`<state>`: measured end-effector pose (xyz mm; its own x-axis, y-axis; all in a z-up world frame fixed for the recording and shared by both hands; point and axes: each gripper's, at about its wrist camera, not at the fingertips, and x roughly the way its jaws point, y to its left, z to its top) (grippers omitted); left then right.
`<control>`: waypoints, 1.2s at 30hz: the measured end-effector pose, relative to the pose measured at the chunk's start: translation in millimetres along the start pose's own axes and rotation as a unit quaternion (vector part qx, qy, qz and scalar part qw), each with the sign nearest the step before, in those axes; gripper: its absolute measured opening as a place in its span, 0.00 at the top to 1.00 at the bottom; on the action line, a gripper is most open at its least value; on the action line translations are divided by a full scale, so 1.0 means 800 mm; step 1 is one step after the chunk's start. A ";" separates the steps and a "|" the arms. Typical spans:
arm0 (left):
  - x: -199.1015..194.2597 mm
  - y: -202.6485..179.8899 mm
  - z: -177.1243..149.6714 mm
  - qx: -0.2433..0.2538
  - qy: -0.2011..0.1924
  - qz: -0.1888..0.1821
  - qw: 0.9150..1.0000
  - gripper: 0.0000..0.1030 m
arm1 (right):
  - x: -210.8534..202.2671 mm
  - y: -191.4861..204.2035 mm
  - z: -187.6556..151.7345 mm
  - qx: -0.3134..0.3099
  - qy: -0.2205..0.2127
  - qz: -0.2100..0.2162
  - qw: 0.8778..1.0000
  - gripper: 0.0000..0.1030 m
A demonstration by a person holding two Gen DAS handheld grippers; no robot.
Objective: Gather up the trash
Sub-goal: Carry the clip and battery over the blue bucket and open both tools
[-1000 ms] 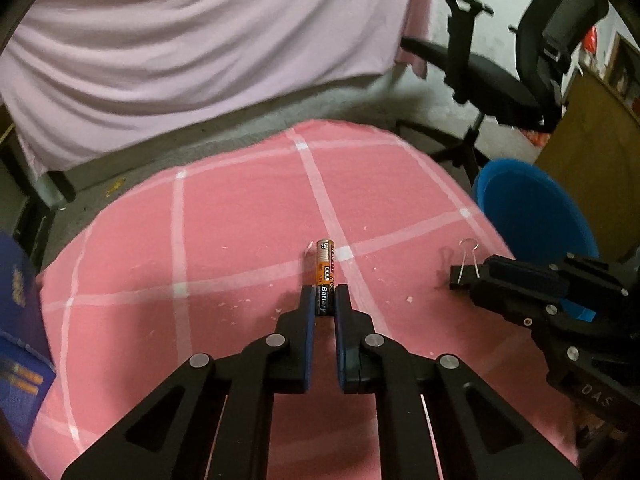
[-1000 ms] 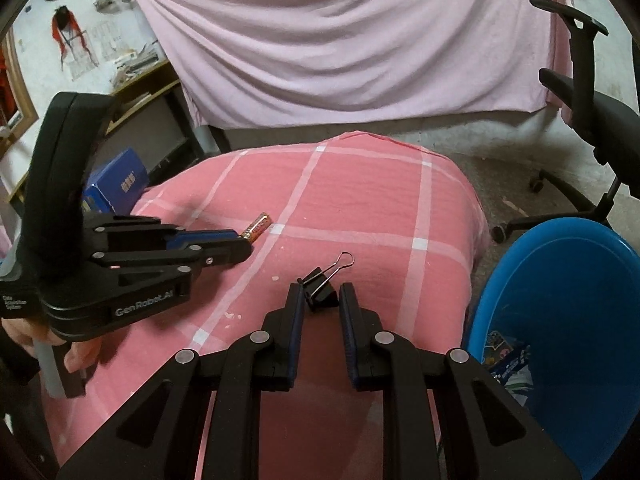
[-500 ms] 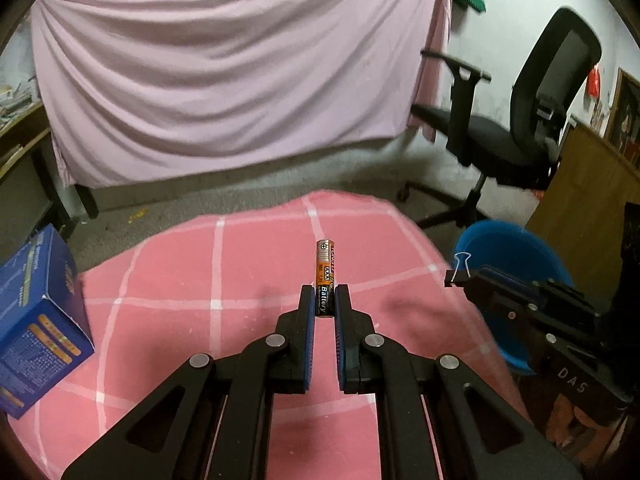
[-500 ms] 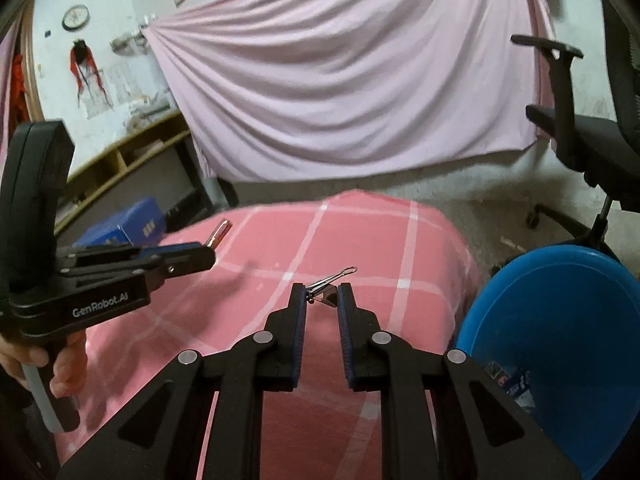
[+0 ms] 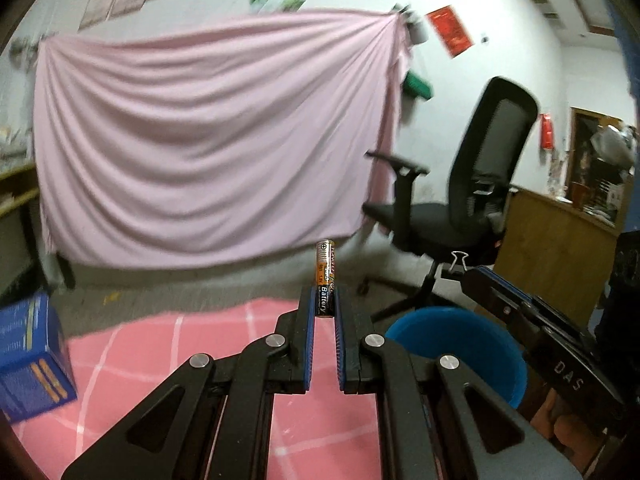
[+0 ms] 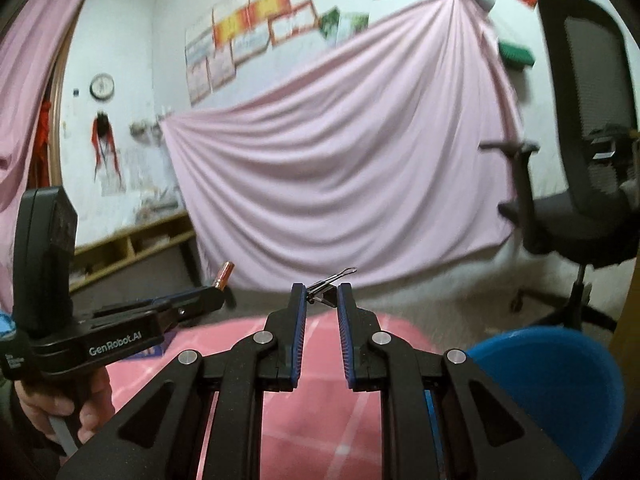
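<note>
My left gripper (image 5: 324, 300) is shut on an orange and black battery (image 5: 325, 276) that stands upright between its tips, held high above the pink checked cloth (image 5: 168, 344). My right gripper (image 6: 322, 296) is shut on a black binder clip (image 6: 326, 290) with its wire handle pointing up and right. In the left wrist view the right gripper (image 5: 466, 274) and its binder clip (image 5: 458, 262) are above the blue bin (image 5: 452, 344). In the right wrist view the left gripper (image 6: 216, 294) holds the battery (image 6: 223, 273) at the left, and the blue bin (image 6: 552, 384) sits low right.
A blue box (image 5: 30, 356) lies at the left on the cloth. A black office chair (image 5: 460, 204) stands behind the bin. A pink sheet (image 5: 208, 148) hangs on the back wall. A wooden cabinet (image 5: 560, 248) is at the right.
Both grippers have risen and tilted up from the cloth, carrying the battery and the binder clip. The table now sits low in both views and the wall fills them.
</note>
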<state>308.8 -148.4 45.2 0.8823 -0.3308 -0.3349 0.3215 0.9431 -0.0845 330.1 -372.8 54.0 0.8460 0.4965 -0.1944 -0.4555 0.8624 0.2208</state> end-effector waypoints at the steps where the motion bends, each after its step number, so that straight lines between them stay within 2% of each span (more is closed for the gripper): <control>1: -0.003 -0.008 0.002 0.008 -0.010 -0.004 1.000 0.93 | -0.009 -0.003 0.002 -0.001 -0.015 -0.005 1.000 0.87; 8: 0.001 -0.050 0.009 0.038 -0.043 -0.037 0.998 0.93 | -0.052 -0.022 0.010 0.003 -0.076 -0.040 0.996 0.87; 15: 0.014 -0.090 0.013 0.055 -0.039 -0.063 0.996 0.93 | -0.084 -0.051 0.009 0.018 -0.106 -0.080 0.991 0.87; 25: 0.032 -0.120 0.004 0.065 -0.011 -0.088 0.994 0.93 | -0.095 -0.098 -0.003 0.053 -0.084 -0.119 0.988 0.87; 36: 0.052 -0.129 -0.009 0.055 0.023 -0.098 0.993 0.93 | -0.090 -0.123 -0.015 0.078 -0.045 -0.136 0.987 0.86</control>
<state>309.9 -258.9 33.3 0.7831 -0.5036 -0.3649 0.5236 0.8505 -0.0502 310.3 -492.1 34.6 0.9554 0.2314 -0.1834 -0.1650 0.9336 0.3181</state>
